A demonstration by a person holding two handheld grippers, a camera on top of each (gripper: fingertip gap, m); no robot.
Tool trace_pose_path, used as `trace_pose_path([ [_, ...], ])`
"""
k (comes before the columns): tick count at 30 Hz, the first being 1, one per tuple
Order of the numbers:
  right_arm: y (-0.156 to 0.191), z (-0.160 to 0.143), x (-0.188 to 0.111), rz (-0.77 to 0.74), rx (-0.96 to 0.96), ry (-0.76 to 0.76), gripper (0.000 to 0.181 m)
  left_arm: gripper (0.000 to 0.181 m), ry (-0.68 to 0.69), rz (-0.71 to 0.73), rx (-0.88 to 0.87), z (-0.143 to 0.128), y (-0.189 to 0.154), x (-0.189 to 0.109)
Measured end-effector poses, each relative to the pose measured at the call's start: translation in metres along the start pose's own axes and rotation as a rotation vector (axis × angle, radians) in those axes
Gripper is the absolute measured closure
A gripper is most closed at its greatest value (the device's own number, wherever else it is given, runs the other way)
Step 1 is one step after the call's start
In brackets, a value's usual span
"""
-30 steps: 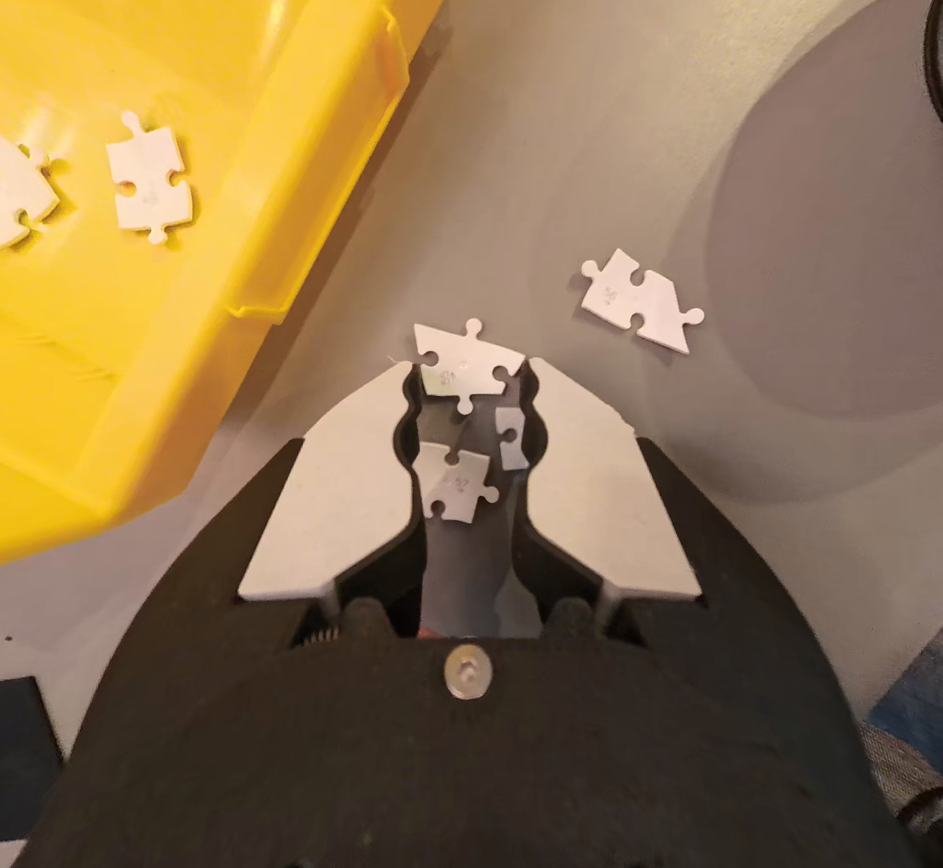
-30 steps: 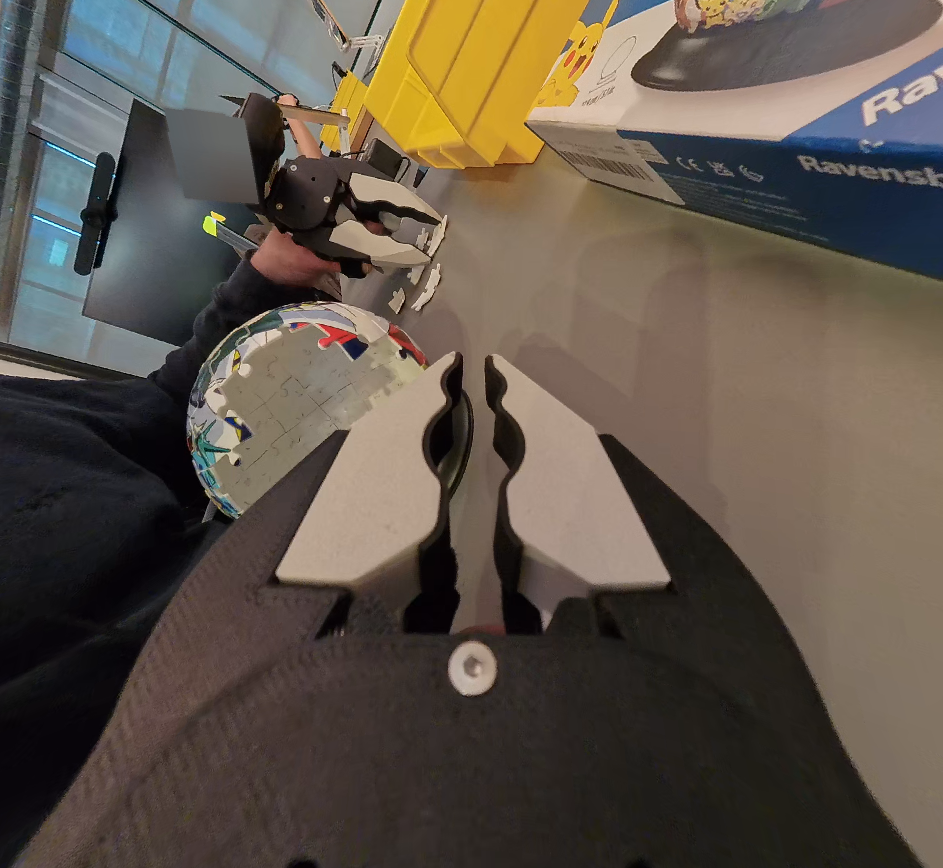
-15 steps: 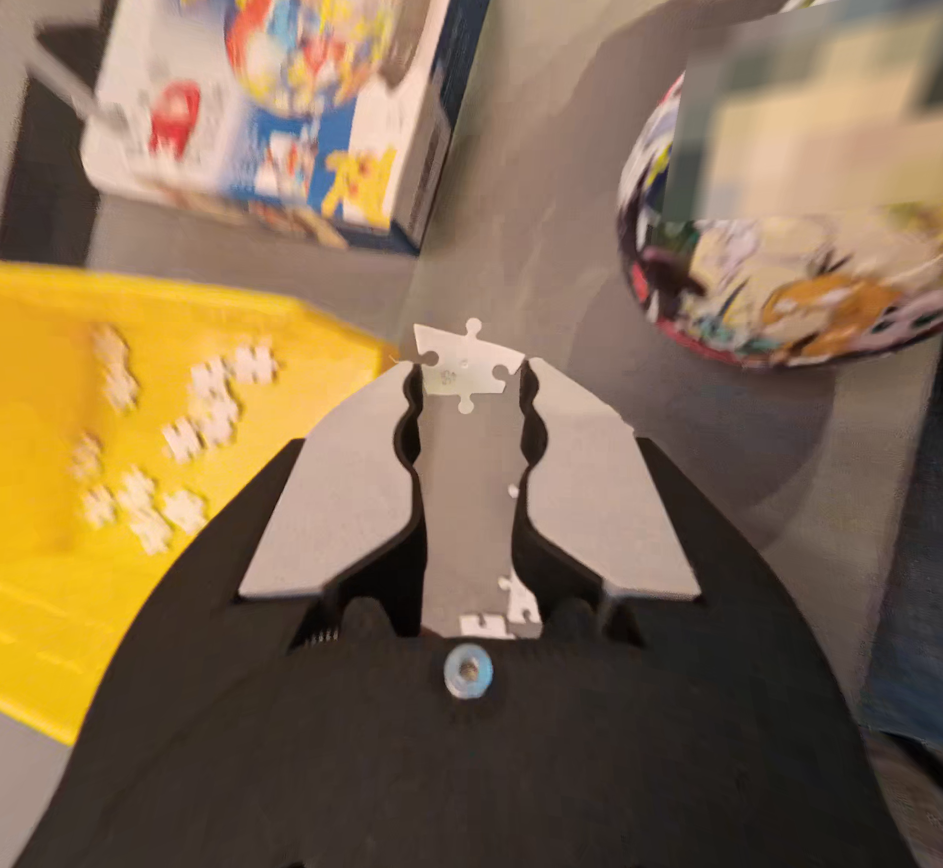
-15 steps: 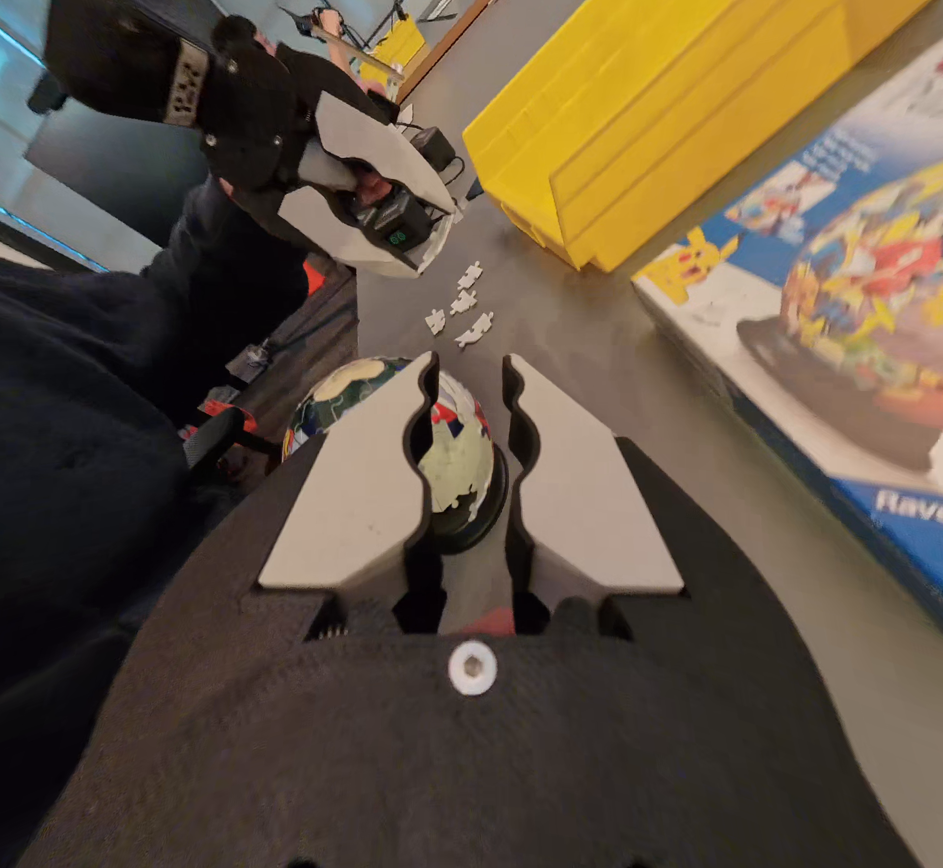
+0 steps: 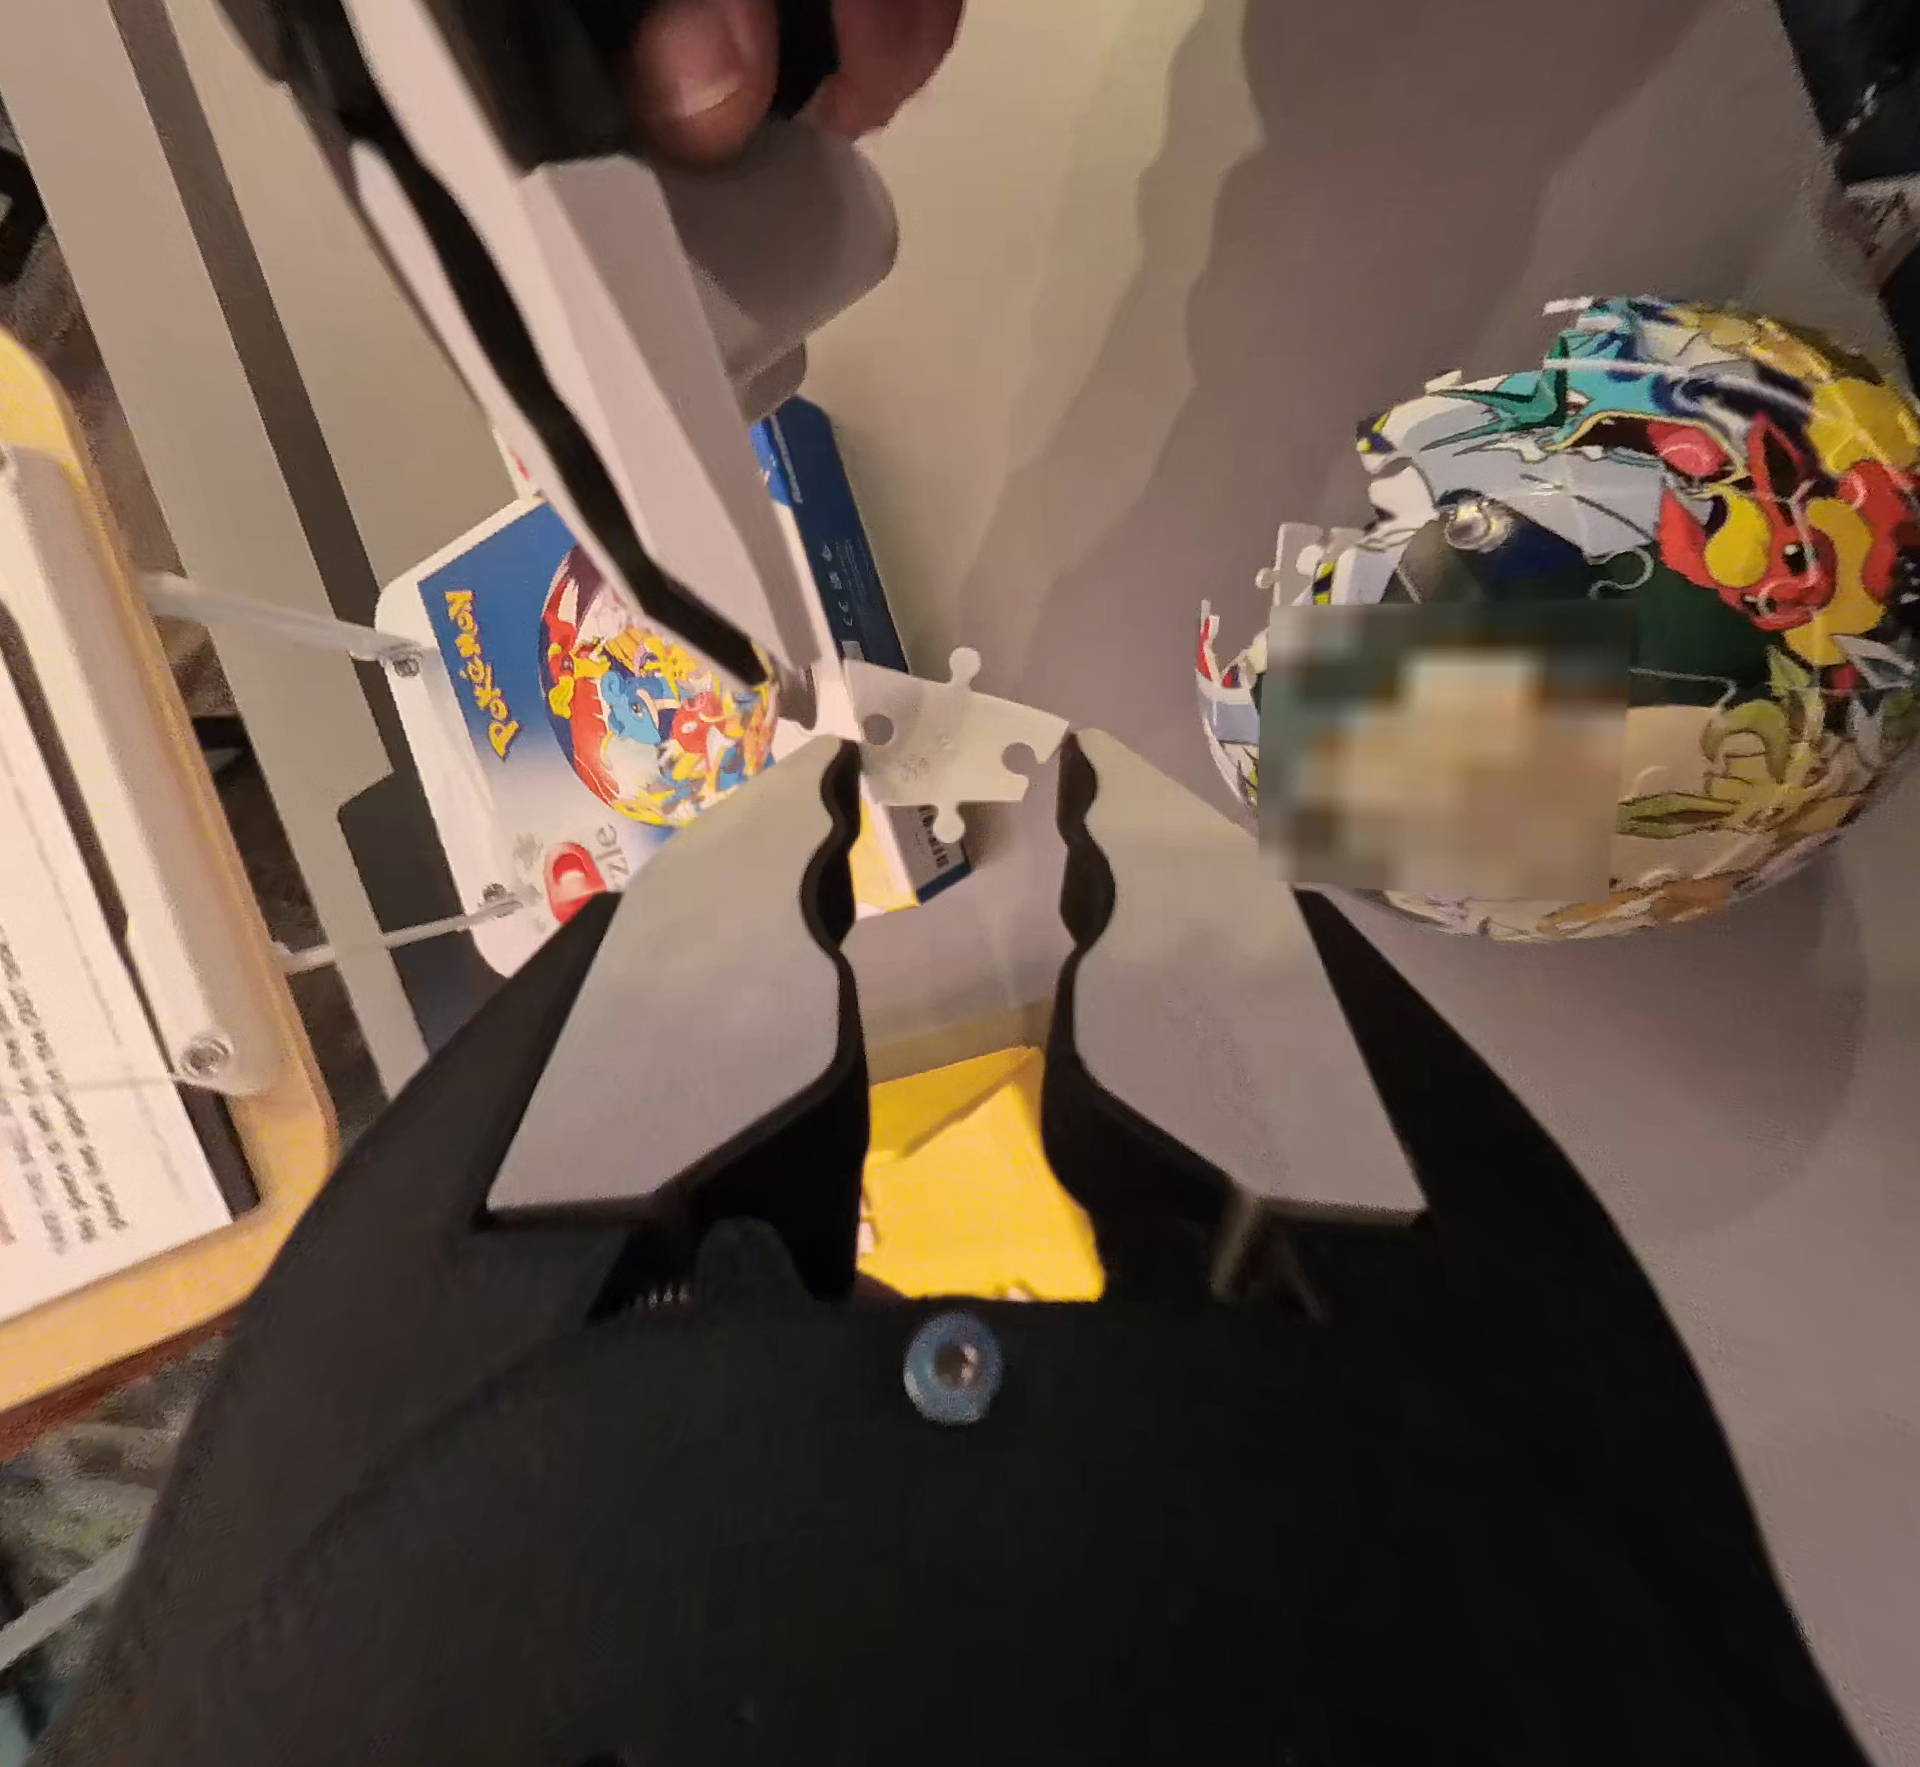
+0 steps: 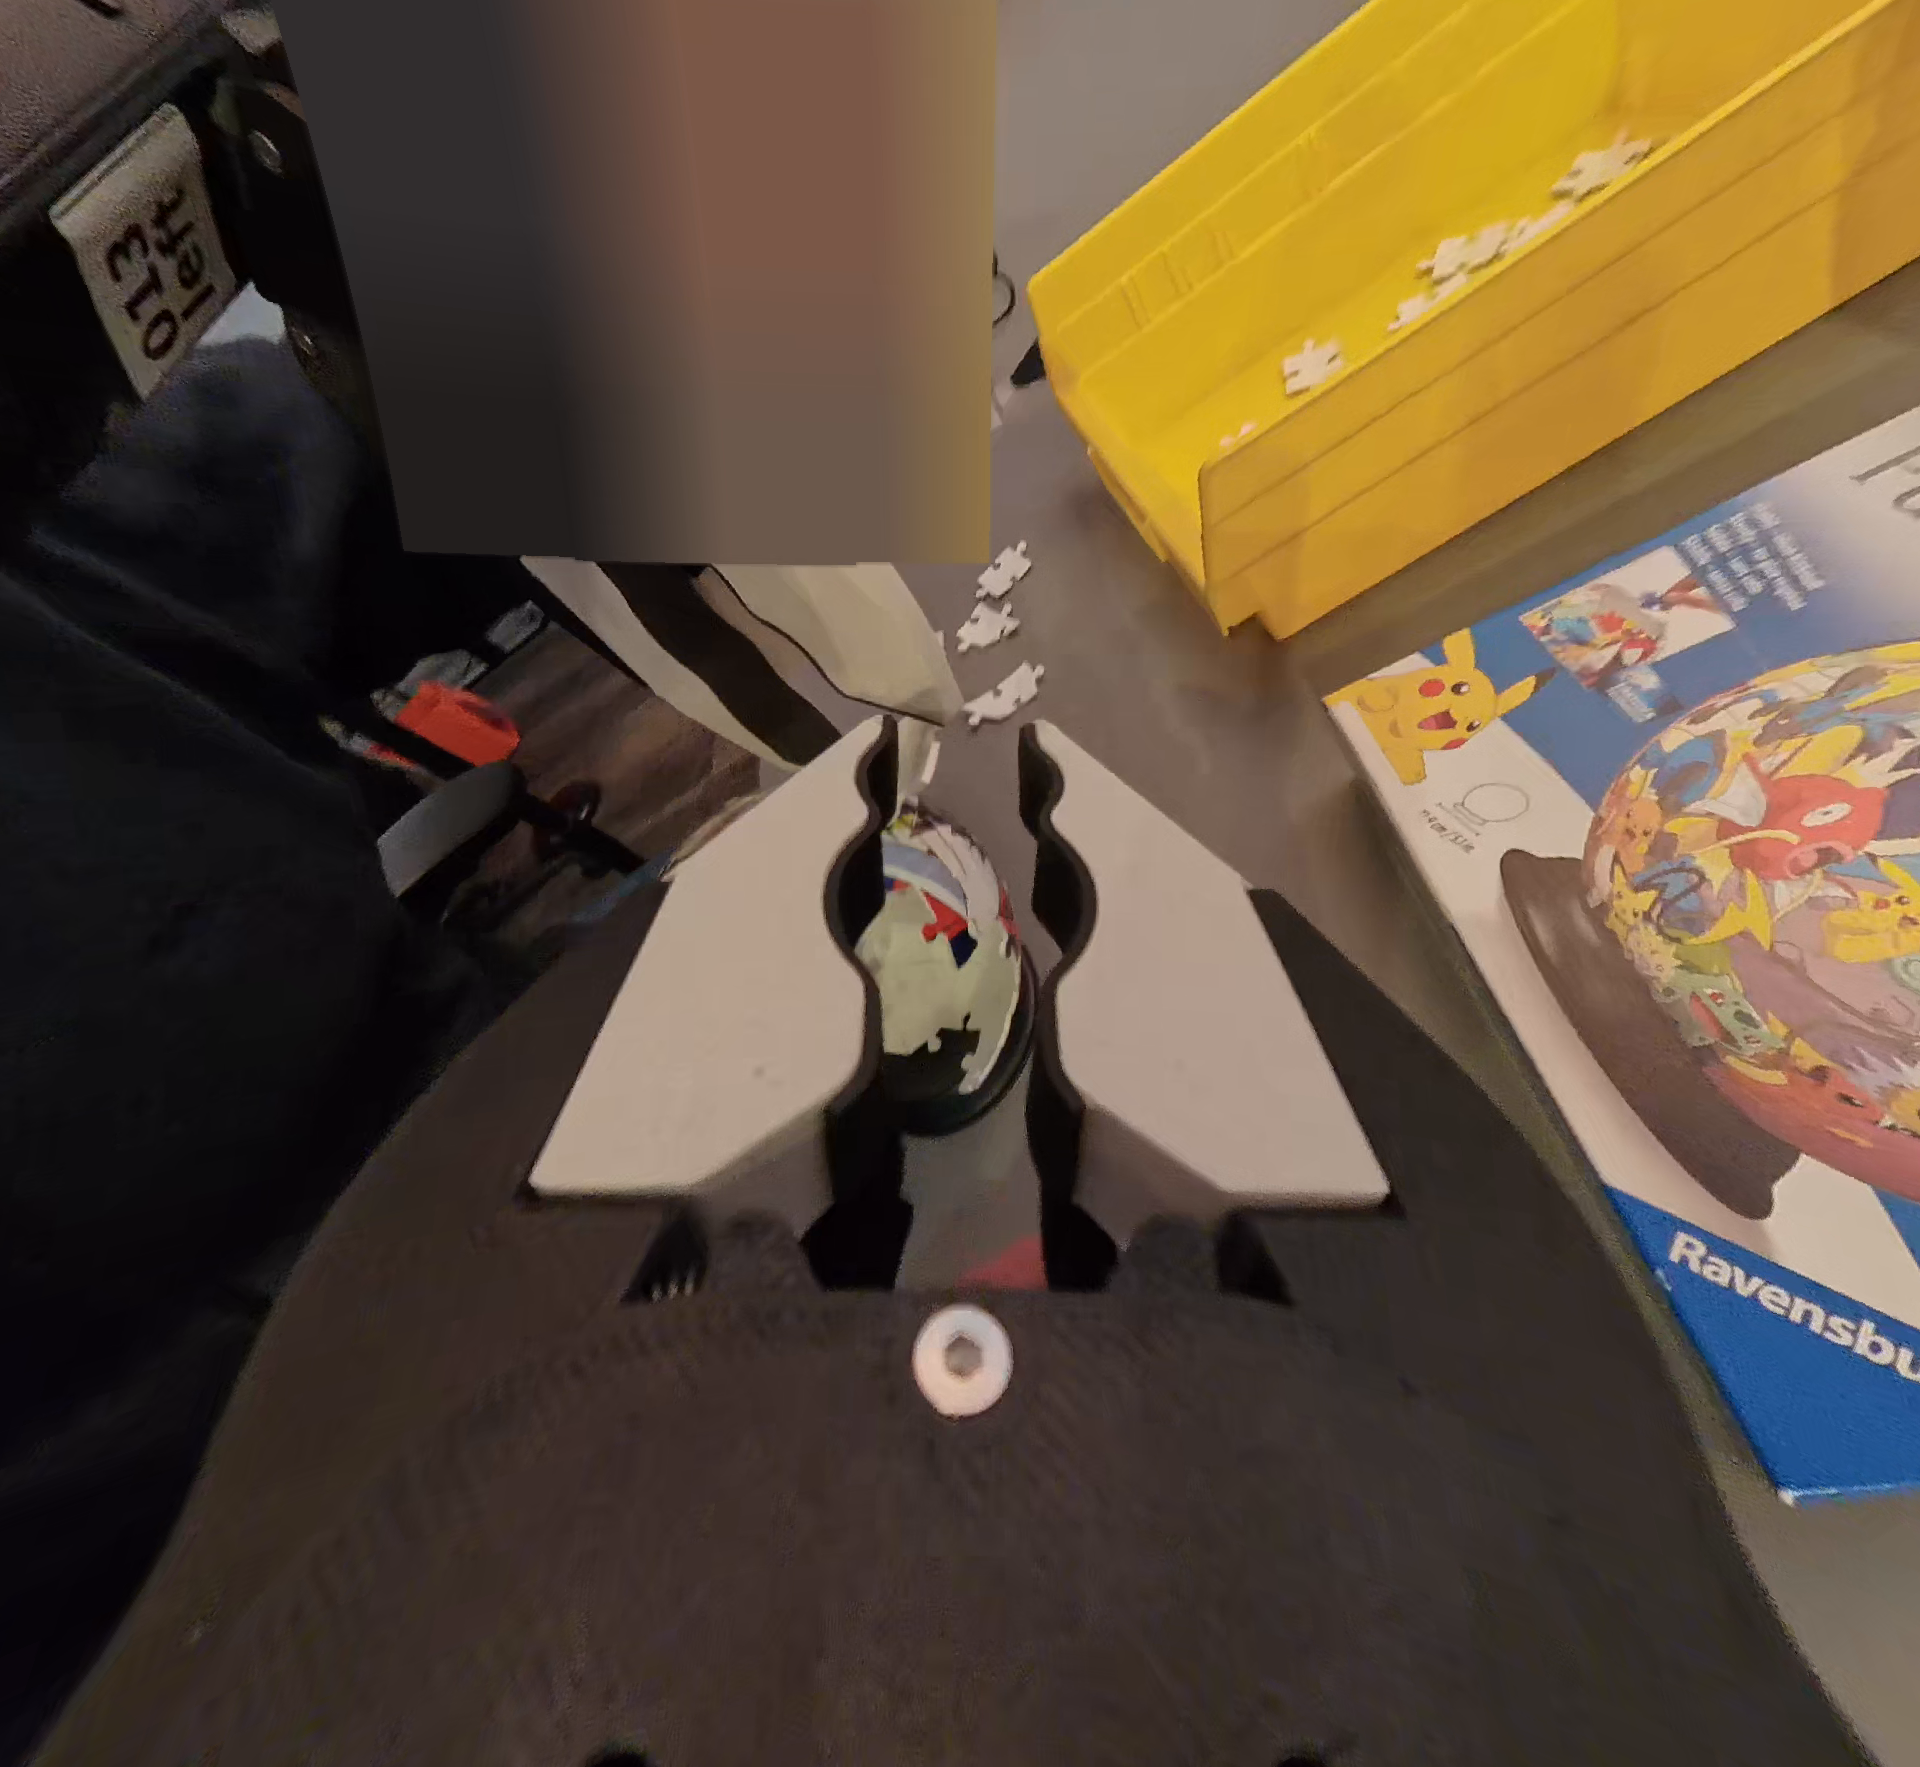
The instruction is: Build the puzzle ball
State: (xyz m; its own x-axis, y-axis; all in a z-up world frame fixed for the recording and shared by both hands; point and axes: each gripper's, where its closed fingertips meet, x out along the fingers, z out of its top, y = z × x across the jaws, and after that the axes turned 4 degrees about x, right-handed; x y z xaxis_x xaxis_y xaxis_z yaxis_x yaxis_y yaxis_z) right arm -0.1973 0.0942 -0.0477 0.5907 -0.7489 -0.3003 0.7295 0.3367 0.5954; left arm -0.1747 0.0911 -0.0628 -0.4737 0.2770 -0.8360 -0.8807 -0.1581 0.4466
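Observation:
My left gripper (image 5: 961, 756) is shut on a white puzzle piece (image 5: 945, 741), held flat across its tips in the air. My right gripper (image 5: 810, 699) reaches in from the upper left, and its tips meet the piece's left corner. In the right wrist view my right gripper (image 6: 956, 730) is open, with the piece edge-on (image 6: 920, 756) just inside its left finger. The left gripper (image 6: 925, 694) comes in there from the upper left. The partly built, colourful puzzle ball (image 5: 1714, 574) sits on the grey table to the right. It also shows below between the right fingers (image 6: 935, 948).
A yellow bin (image 6: 1455, 429) with several loose pieces stands at the back right. The blue puzzle box (image 6: 1558, 678) lies to the right and shows in the left wrist view (image 5: 499, 657). A few loose pieces (image 6: 997, 637) lie on the table beyond the grippers. A wooden board with paper (image 5: 104, 938) is at the left. Less than 4 cm separates the two grippers' tips.
My left gripper lifted the piece off the table by the bin and swung towards the ball. My right gripper opened, turned up and closed in on the piece.

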Motion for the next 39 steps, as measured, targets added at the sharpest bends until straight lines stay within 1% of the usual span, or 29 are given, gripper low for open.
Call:
trace_pose_path([
  [1, 0.000, -0.003, 0.001, 0.007, 0.002, 0.027, 0.161, 0.145, 0.010, -0.008, 0.024, 0.002, 0.000, 0.002],
  [5, 0.001, -0.021, 0.007, 0.025, 0.005, 0.156, 0.168, 0.145, 0.049, -0.018, 0.102, 0.008, 0.000, 0.008],
  [6, 0.002, -0.021, 0.008, 0.035, 0.004, 0.155, 0.174, 0.145, 0.064, -0.012, 0.119, 0.007, 0.001, 0.009],
  [7, 0.003, -0.019, 0.009, 0.042, 0.003, 0.137, 0.178, 0.145, 0.060, -0.011, 0.123, 0.009, 0.002, 0.009],
  [9, 0.001, -0.014, 0.009, 0.031, 0.005, 0.098, 0.179, 0.145, 0.069, 0.000, 0.121, 0.007, 0.005, 0.009],
  [11, 0.002, -0.006, 0.006, 0.038, 0.003, 0.021, 0.181, 0.145, 0.087, 0.036, 0.129, 0.004, 0.009, 0.009],
  [13, 0.001, 0.000, -0.001, 0.028, 0.003, -0.055, 0.181, 0.144, 0.097, 0.076, 0.071, 0.000, 0.016, 0.007],
  [14, 0.000, 0.003, -0.005, 0.017, -0.006, -0.100, 0.181, 0.136, 0.104, 0.099, 0.022, -0.004, 0.021, 0.006],
  [15, -0.003, 0.003, -0.007, 0.003, 0.000, -0.128, 0.181, 0.132, 0.095, 0.109, -0.037, -0.007, 0.023, 0.005],
  [16, -0.002, 0.005, -0.011, 0.002, -0.008, -0.169, 0.181, 0.132, 0.054, 0.097, -0.121, -0.006, 0.022, 0.005],
  [18, 0.000, 0.008, -0.017, 0.009, -0.022, -0.258, 0.181, 0.137, -0.077, 0.057, -0.338, 0.001, 0.023, 0.003],
  [21, 0.008, 0.009, -0.021, 0.006, -0.082, -0.340, 0.181, 0.146, -0.236, 0.017, -0.543, 0.005, 0.026, 0.000],
  [23, 0.015, 0.010, -0.022, 0.007, -0.125, -0.392, 0.181, 0.154, -0.336, -0.046, -0.619, 0.014, 0.022, 0.003],
  [24, 0.018, 0.010, -0.022, 0.010, -0.145, -0.408, 0.181, 0.161, -0.365, -0.055, -0.645, 0.017, 0.022, 0.004],
  [26, 0.022, 0.008, -0.021, 0.010, -0.180, -0.426, 0.181, 0.165, -0.446, -0.120, -0.679, 0.030, 0.016, 0.004],
  [28, 0.026, 0.008, -0.022, -0.003, -0.216, -0.449, 0.181, 0.173, -0.485, -0.128, -0.705, 0.034, 0.016, 0.005],
  [30, 0.028, 0.004, -0.021, -0.021, -0.255, -0.431, 0.181, 0.176, -0.523, -0.165, -0.732, 0.036, 0.015, 0.002],
  [33, 0.027, -0.008, -0.016, -0.077, -0.314, -0.334, 0.180, 0.178, -0.499, -0.197, -0.724, 0.037, 0.009, 0.004],
  [36, 0.030, -0.011, -0.013, -0.158, -0.407, -0.268, 0.169, 0.180, -0.457, -0.259, -0.730, 0.034, 0.002, 0.006],
  [37, 0.031, -0.012, -0.012, -0.190, -0.451, -0.242, 0.170, 0.180, -0.430, -0.280, -0.718, 0.033, -0.002, 0.007],
  [39, 0.030, -0.017, -0.008, -0.246, -0.519, -0.162, 0.181, 0.179, -0.373, -0.318, -0.677, 0.035, -0.009, 0.011],
])
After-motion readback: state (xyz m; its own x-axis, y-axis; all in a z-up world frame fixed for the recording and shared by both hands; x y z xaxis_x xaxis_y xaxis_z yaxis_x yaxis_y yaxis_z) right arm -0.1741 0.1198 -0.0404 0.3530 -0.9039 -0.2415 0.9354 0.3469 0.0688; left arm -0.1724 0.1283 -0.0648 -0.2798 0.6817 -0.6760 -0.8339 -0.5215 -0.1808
